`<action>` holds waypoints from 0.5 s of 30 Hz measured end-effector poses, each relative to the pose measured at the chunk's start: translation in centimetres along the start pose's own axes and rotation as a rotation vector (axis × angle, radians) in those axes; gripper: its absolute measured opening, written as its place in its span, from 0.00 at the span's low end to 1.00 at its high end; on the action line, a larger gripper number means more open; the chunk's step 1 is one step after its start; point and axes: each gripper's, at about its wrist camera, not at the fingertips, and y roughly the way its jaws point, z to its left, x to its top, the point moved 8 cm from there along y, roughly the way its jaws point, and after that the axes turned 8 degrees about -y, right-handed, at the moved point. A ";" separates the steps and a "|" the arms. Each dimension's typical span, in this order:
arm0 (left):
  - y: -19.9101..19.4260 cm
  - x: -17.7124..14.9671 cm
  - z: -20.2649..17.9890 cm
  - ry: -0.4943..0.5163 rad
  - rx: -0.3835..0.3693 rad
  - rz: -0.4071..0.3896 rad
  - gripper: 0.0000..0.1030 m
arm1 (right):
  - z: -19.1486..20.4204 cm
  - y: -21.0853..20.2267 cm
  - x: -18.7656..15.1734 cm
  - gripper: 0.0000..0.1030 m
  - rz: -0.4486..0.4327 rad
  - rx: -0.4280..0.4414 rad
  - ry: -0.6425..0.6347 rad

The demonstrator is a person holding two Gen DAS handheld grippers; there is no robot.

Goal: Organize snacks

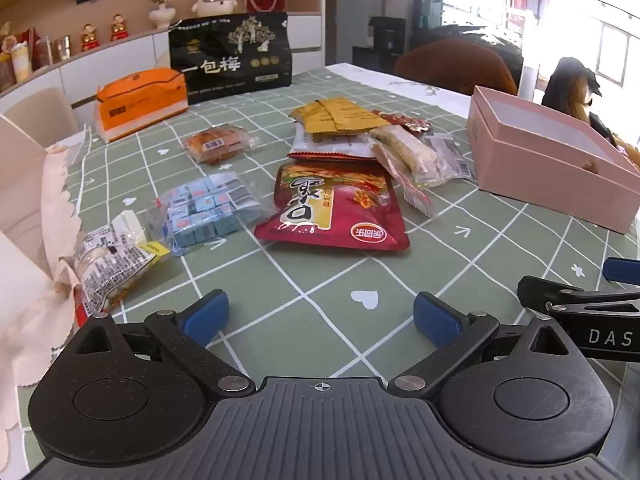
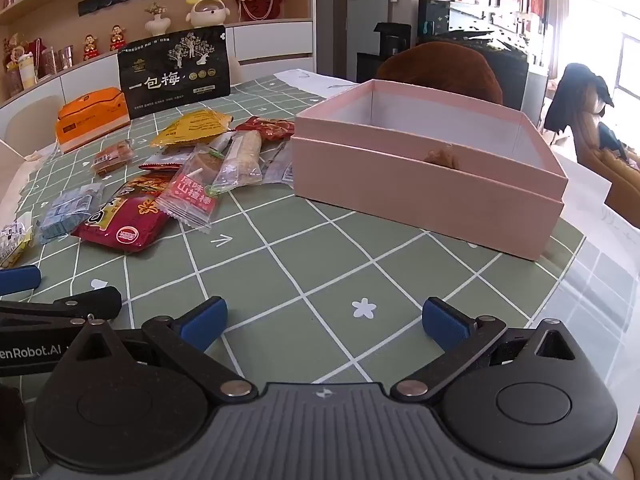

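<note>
Snack packets [image 1: 332, 208] lie scattered mid-table, pink box [image 2: 432, 184] to their right. Left gripper [image 1: 320, 316] and right gripper [image 2: 324, 320] jaws wide, empty. Packets probably light, crinkly, slippery; pinch flat edge seam.

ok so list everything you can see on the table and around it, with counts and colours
pink box: 1, pink, open, right side of table
red pouch: 1, red, centre, nearest of the pile
blue cube pack: 1, clear with blue pieces, left of red pouch
printed wrapper snack: 1, clear and yellow, near left edge
brown cake pack: 1, clear, behind blue pack
yellow packets: about 2, top of mixed pile
black bag: 1, standing at far edge
orange pack: 1, beside black bag
tablecloth: 1, green with white grid
left tongs: blue pads, open, empty
right tongs: blue pads, open, empty
</note>
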 end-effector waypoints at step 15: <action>0.0 0.0 0.0 0.005 0.003 -0.003 0.99 | 0.0 0.0 0.0 1.00 -0.003 0.003 0.004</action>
